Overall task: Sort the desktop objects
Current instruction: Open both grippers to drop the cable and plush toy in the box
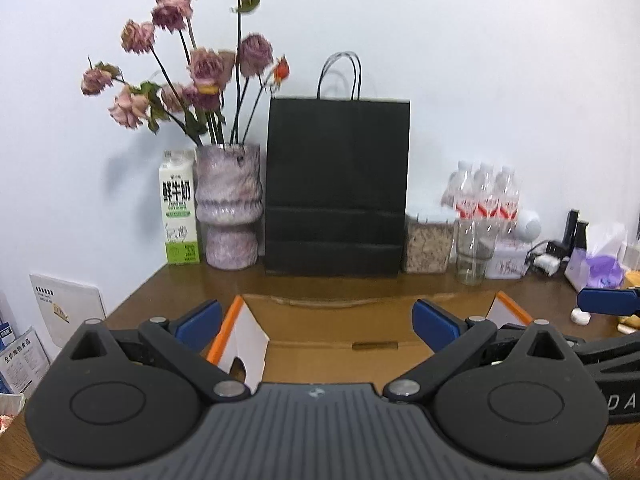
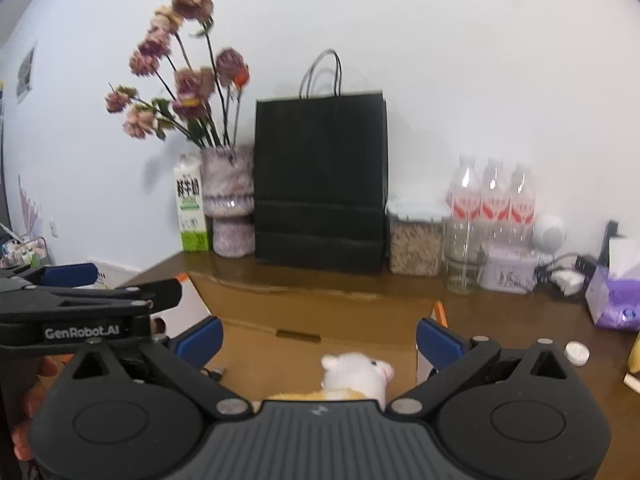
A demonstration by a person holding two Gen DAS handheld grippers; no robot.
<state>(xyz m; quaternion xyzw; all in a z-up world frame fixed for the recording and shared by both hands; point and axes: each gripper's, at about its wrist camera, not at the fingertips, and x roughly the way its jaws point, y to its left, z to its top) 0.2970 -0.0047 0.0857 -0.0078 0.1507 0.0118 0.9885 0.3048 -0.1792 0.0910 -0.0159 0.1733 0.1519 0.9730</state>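
Note:
An open cardboard box (image 1: 320, 332) with orange-edged flaps sits on the brown desk, and it also shows in the right wrist view (image 2: 312, 320). My left gripper (image 1: 318, 320) is open and empty above the box. My right gripper (image 2: 320, 338) is open above the box too. A white and tan plush toy (image 2: 356, 376) lies in the box just below the right gripper, apart from its fingers. A small black item (image 2: 216, 372) lies in the box at the left. The right gripper's blue fingertip (image 1: 608, 300) shows at the right of the left wrist view.
Along the wall stand a milk carton (image 1: 179, 208), a vase of dried roses (image 1: 230, 208), a black paper bag (image 1: 336, 188), a grain jar (image 1: 428, 246), a glass (image 1: 474, 252), water bottles (image 1: 486, 192) and a tissue pack (image 2: 616, 296). A white round cap (image 2: 577, 353) lies on the desk.

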